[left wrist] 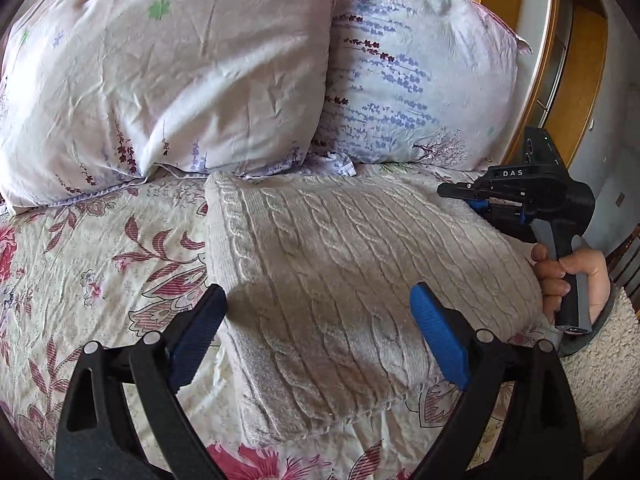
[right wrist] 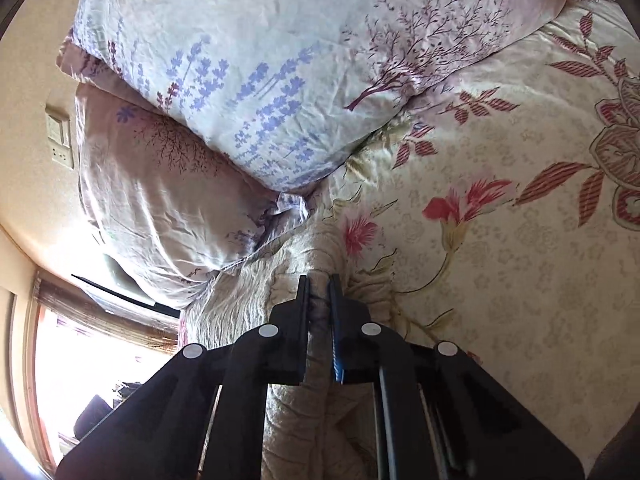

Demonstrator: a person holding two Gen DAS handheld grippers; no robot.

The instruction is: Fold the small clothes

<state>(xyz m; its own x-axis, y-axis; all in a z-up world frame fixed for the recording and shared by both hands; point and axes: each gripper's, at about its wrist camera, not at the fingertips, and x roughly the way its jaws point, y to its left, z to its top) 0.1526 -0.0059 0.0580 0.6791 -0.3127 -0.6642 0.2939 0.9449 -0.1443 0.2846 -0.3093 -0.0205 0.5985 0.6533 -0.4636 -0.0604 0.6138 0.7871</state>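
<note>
the left gripper (left wrist: 318, 332) stands wide apart over the near part of the cable-knit sweater (left wrist: 340, 264), its blue pads (left wrist: 440, 340) clear of the wool on either side and nothing between them. it looks freed so it can go for a fresh hold or press the fold flat.

the right gripper (right wrist: 319, 296) is clamped narrow on a bunched edge of the same sweater (right wrist: 240, 312); a ridge of cream knit is pinched between its jaws. seen from the left wrist, the right gripper (left wrist: 472, 196) sits at the sweater's far right edge, held by the person's right hand (left wrist: 568, 280) in a fleecy sleeve (left wrist: 600, 360). that pinch probably anchors the side, or gets it ready to be drawn over, while the other gripper is free.

the sweater lies on the bed as a thick, roughly rectangular bundle, already doubled on itself, so the folding seems well along. it rests on a floral bedspread (left wrist: 100, 280), its far edge close against two pillows (left wrist: 168, 80) at the head of the bed. a wooden frame (left wrist: 520, 40) shows beyond on the right, and a wall switch (right wrist: 58, 132) shows in the right wrist view.
</note>
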